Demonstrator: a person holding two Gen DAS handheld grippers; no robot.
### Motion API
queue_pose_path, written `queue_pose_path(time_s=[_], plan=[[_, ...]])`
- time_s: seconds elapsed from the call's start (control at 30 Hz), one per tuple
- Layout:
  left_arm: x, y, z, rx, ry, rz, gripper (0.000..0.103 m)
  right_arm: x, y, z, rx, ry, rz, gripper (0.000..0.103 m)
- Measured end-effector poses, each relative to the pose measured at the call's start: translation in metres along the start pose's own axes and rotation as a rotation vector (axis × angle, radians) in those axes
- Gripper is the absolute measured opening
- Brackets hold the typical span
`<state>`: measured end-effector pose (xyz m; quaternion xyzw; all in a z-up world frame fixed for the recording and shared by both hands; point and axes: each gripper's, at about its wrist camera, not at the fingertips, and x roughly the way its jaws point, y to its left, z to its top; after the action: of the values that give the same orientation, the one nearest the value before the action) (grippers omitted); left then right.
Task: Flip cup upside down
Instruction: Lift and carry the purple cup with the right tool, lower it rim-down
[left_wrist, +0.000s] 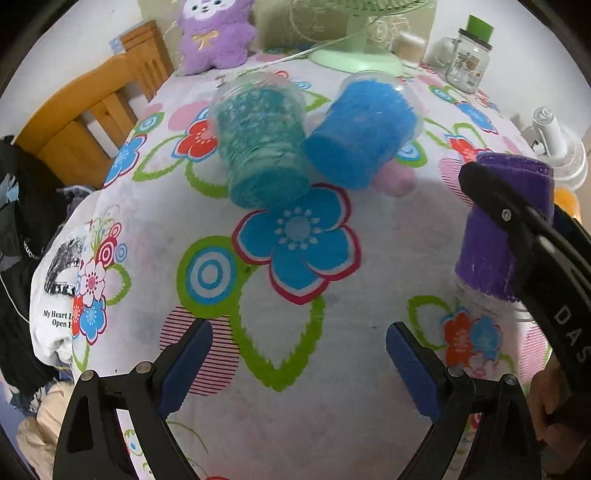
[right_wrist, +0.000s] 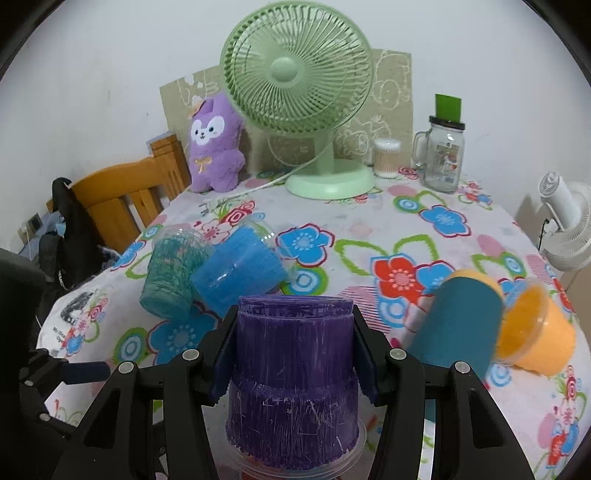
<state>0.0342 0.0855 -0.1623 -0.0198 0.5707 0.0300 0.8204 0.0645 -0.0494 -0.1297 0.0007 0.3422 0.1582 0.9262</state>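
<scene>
Purple and ribbed, the cup (right_wrist: 293, 384) stands mouth-down at the bottom centre of the right wrist view, its clear rim on the floral desk (right_wrist: 369, 236), clamped between the pads of the right tongs (right_wrist: 293, 354). The left tongs (left_wrist: 299, 369) hang open and empty at the lower edge of their view. A teal cup (right_wrist: 171, 280) and a blue cup (right_wrist: 240, 277) lie tipped together at centre left.

Left hand-held gripper (left_wrist: 299, 369) at lower frame, fingers spread wide, empty; right hand-held gripper (right_wrist: 293, 354) at lower centre, clamped on purple cup (right_wrist: 293, 387)
</scene>
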Motion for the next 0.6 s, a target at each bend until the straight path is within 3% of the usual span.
queue_pose_path(time_s=[0.23,0.43,0.6], plan=[[0.008,0.013,-0.002,-0.027,0.029,-0.008,0.096,0.006,0.011,-0.005,-0.045,0.009,-0.016,0.057],[0.004,0.014,-0.003,-0.036,0.052,-0.022,0.096,0.000,0.007,-0.006,-0.010,0.070,-0.012,0.059],[-0.003,0.009,-0.005,-0.033,0.079,-0.004,0.096,0.008,0.000,-0.010,0.088,0.238,0.038,0.072]])
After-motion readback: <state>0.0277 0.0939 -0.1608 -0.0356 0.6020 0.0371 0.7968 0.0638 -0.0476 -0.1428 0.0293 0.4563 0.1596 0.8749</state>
